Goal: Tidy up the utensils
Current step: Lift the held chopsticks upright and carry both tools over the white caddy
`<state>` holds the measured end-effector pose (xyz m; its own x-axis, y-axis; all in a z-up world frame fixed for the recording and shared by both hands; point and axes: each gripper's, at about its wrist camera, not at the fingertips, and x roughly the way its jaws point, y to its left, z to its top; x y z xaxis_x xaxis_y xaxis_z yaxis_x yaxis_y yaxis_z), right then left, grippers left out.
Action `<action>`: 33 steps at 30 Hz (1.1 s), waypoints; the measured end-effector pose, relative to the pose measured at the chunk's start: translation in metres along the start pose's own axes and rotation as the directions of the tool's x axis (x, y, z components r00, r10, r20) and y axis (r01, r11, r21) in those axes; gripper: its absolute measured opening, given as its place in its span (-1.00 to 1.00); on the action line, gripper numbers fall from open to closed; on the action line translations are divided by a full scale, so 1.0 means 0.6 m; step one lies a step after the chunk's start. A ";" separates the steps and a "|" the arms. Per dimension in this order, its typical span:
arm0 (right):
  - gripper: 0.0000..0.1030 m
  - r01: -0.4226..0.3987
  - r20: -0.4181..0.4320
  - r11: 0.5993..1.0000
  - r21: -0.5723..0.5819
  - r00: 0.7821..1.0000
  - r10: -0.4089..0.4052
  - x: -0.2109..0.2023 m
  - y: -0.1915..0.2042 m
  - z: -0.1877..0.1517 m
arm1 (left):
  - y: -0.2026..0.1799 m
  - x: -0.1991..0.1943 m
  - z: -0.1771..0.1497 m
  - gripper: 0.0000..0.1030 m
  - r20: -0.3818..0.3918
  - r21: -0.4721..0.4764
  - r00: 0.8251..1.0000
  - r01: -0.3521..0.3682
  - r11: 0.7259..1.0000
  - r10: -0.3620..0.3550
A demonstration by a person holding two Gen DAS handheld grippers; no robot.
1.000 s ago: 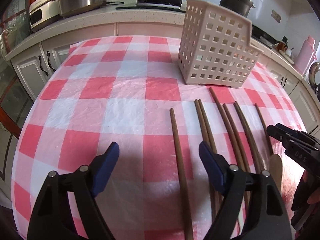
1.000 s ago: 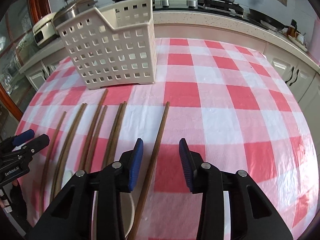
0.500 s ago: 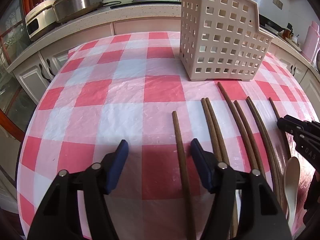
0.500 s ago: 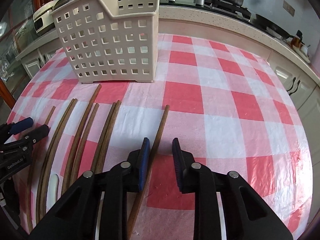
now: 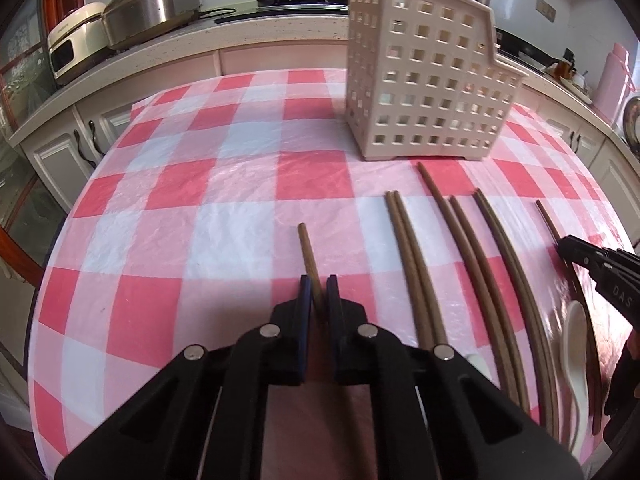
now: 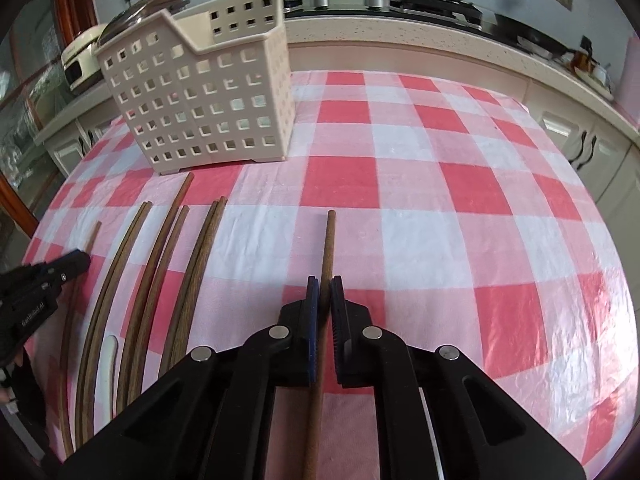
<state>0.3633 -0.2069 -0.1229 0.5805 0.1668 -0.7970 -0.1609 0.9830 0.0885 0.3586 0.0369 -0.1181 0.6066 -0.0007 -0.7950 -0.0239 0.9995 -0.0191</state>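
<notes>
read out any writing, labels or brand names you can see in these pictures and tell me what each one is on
"DAS": on the right hand-held gripper, at the right edge of the left wrist view; possibly part of a longer word.
"GenRobot.AI": probable reading of small, blurred print on the left hand-held gripper, in the right wrist view.
White cooker: faint mark, unreadable.
Basket, chopsticks: none.

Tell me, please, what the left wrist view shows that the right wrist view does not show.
Only the left wrist view shows how the left tongs grip: they have just closed on the leftmost chopstick. Only the right wrist view shows the right tongs gripping, just closed on the rightmost chopstick, and two stove knobs. Both show the perforated basket, the other chopsticks lying in a row, a white spoon and the checked tablecloth.
</notes>
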 end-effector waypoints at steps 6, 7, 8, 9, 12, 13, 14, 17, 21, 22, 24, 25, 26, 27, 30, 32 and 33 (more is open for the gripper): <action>-0.84 -0.027 0.059 0.999 0.040 0.998 0.025 -0.041 -0.015 -0.004 | 0.000 -0.021 -0.005 -0.88 0.022 -0.026 0.999 0.046 0.999 -0.045; -0.84 -0.030 0.075 0.999 0.042 0.997 0.027 -0.050 -0.015 -0.002 | 0.000 -0.030 -0.004 -0.88 0.036 -0.029 0.998 0.049 0.998 -0.048; -0.84 -0.036 0.093 0.998 0.042 0.995 0.032 -0.061 -0.015 0.000 | 0.001 -0.037 -0.003 -0.88 0.046 -0.030 0.998 0.053 0.998 -0.051; -0.84 -0.041 0.107 0.998 0.041 0.994 0.036 -0.069 -0.015 0.000 | 0.001 -0.050 -0.001 -0.88 0.063 -0.032 0.996 0.057 0.998 -0.055; -0.84 -0.049 0.167 0.998 0.033 0.985 0.043 -0.106 -0.009 0.007 | 0.002 -0.085 0.003 -0.88 0.108 -0.034 0.992 0.065 0.997 -0.061; -0.84 -0.053 0.188 0.998 0.028 0.981 0.047 -0.119 -0.006 0.010 | 0.003 -0.096 0.005 -0.88 0.122 -0.035 0.990 0.069 0.997 -0.064; -0.84 -0.055 0.203 0.998 0.024 0.978 0.049 -0.129 -0.004 0.012 | 0.003 -0.106 0.007 -0.89 0.136 -0.035 0.988 0.072 0.997 -0.067; -0.84 -0.053 0.256 0.999 0.002 0.965 0.050 -0.166 0.007 0.016 | 0.001 -0.152 0.012 -0.89 0.204 -0.026 0.976 0.078 0.997 -0.071; -0.84 -0.042 0.325 0.999 -0.023 0.945 0.047 -0.210 0.018 0.017 | -0.002 -0.206 0.011 -0.89 0.286 -0.019 0.956 0.079 0.997 -0.070; -0.84 -0.037 0.342 0.999 -0.030 0.939 0.045 -0.221 0.021 0.017 | -0.003 -0.219 0.011 -0.89 0.305 -0.018 0.950 0.078 0.997 -0.069; -0.84 -0.033 0.366 0.999 -0.032 0.930 0.042 -0.237 0.022 0.014 | -0.005 -0.242 0.009 -0.89 0.342 -0.014 0.938 0.073 0.997 -0.064; -0.84 -0.032 0.373 0.999 -0.032 0.927 0.042 -0.241 0.024 0.013 | -0.006 -0.254 0.007 -0.89 0.360 -0.012 0.931 0.070 0.997 -0.061; -0.84 -0.032 0.380 0.999 -0.033 0.924 0.042 -0.248 0.025 0.013 | -0.006 -0.261 0.007 -0.89 0.371 -0.012 0.927 0.069 0.998 -0.060; -0.84 -0.033 0.388 0.999 -0.032 0.921 0.043 -0.253 0.025 0.012 | -0.007 -0.271 0.006 -0.89 0.386 -0.011 0.921 0.069 0.998 -0.059; -0.84 -0.031 0.407 0.999 -0.038 0.912 0.044 -0.267 0.028 0.010 | -0.008 -0.293 0.005 -0.89 0.420 -0.009 0.906 0.064 0.998 -0.054; -0.84 -0.028 0.418 0.999 -0.042 0.907 0.043 -0.274 0.031 0.010 | -0.008 -0.302 0.004 -0.89 0.438 -0.010 0.898 0.060 0.998 -0.049; -0.84 -0.025 0.424 0.999 -0.045 0.905 0.042 -0.277 0.032 0.010 | -0.008 -0.307 0.005 -0.89 0.447 -0.011 0.893 0.059 0.998 -0.048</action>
<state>0.2684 -0.2155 0.0150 0.8567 0.2243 -0.4644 -0.2108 0.9741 0.0816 0.2493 0.0323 0.0300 0.8980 -0.0348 -0.4387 0.0032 0.9974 -0.0726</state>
